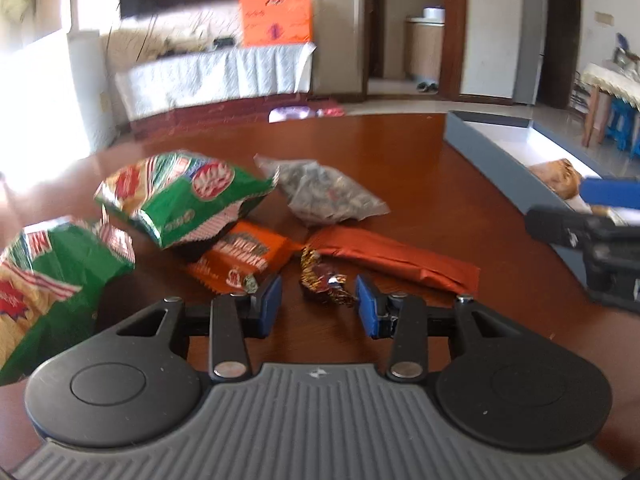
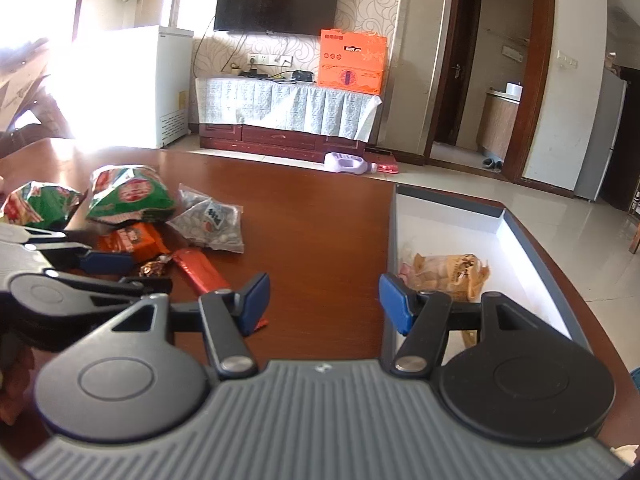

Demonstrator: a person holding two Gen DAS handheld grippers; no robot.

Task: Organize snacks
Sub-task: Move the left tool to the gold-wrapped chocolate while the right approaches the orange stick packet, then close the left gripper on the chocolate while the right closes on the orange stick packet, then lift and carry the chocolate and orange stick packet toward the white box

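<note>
A small candy in a gold-brown foil wrapper (image 1: 324, 284) lies on the brown table between the blue pads of my left gripper (image 1: 318, 306). A gap shows at the left pad, so the gripper is open. Around the candy lie a long red-orange wrapper (image 1: 396, 256), an orange packet (image 1: 244, 256), a clear bag of seeds (image 1: 328, 192) and two green snack bags (image 1: 180, 196). My right gripper (image 2: 324, 302) hovers open and empty at the near left corner of a grey tray (image 2: 448, 196). A wrapped pastry (image 2: 452, 268) lies in the tray.
The right wrist view shows the left gripper (image 2: 134, 274) low over the snack pile at the left. The table's curved edge (image 2: 592, 312) runs just right of the tray. Bare wood (image 2: 312, 216) lies between pile and tray. A TV cabinet and floor are beyond.
</note>
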